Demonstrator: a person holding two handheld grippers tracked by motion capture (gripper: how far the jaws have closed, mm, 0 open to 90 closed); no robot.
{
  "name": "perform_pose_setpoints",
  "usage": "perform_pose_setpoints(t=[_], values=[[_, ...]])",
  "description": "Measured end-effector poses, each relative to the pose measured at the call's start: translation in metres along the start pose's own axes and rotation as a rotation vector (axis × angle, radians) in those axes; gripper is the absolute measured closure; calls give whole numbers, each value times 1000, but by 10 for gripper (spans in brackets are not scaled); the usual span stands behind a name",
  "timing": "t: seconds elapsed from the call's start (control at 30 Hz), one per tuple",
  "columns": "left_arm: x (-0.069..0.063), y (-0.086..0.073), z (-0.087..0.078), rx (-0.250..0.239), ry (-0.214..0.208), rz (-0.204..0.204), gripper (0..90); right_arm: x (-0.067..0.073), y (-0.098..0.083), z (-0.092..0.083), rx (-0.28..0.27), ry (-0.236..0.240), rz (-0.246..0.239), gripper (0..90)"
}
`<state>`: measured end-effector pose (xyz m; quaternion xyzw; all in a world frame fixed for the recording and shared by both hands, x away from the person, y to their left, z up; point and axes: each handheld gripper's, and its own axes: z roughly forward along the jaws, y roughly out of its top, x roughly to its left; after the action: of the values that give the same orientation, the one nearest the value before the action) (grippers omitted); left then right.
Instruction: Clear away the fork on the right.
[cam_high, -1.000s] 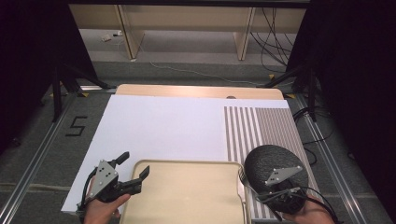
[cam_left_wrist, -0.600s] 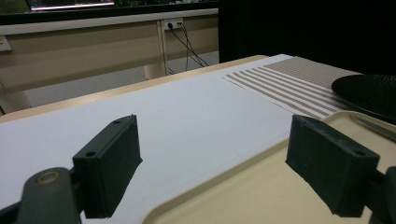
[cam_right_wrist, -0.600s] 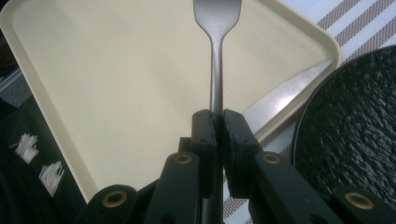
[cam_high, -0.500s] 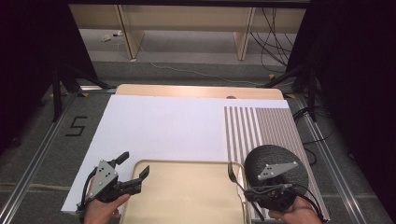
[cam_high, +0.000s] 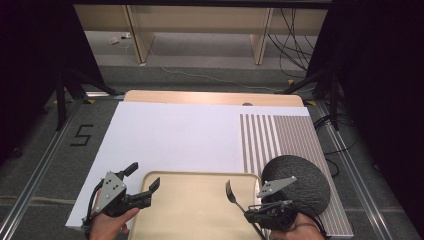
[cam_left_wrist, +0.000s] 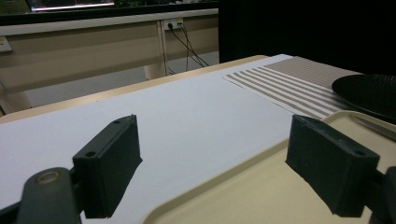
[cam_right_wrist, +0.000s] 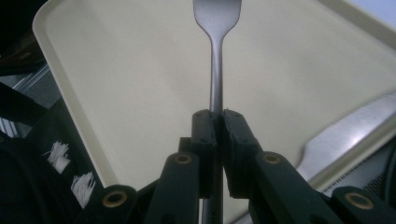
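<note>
Looking along your right claw (cam_right_wrist: 219, 122), the jaws are clamped on a fork's (cam_right_wrist: 215, 60) handle above the beige tray (cam_right_wrist: 140, 93); a second utensil (cam_right_wrist: 345, 140) lies at its rim. From above, your left claw (cam_high: 141, 181) stands apart at the tray's left corner, holding nothing.

— What type of facility is this?

— A test lab or recording studio, not a home. The bench (cam_high: 210, 97) is covered by a plain white sheet (cam_high: 175, 135) and stands on a grey floor between metal rails (cam_high: 35, 175).

— Further indicators?

— A number marker (cam_high: 81, 135) is taped to the floor at the left. Black curtains (cam_high: 375, 75) close off both sides. Loose cables (cam_high: 295, 30) hang behind, running to a wall socket (cam_left_wrist: 173, 23). Black stand legs (cam_high: 65, 90) rest on the floor beside the bench. Plain wooden furniture (cam_high: 200, 20) lines the far wall.
</note>
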<state>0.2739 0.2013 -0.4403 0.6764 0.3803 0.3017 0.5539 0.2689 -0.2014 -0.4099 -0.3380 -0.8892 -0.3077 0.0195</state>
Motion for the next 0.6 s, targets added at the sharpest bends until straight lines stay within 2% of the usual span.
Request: perform_pose_setpoints(t=[0.17, 0.6], values=[[0, 0, 0, 1, -1, 0, 172, 3, 3, 9, 4, 34, -12, 846], [-1, 0, 0, 3, -5, 3, 171, 11, 2, 25, 67, 33, 17, 846]])
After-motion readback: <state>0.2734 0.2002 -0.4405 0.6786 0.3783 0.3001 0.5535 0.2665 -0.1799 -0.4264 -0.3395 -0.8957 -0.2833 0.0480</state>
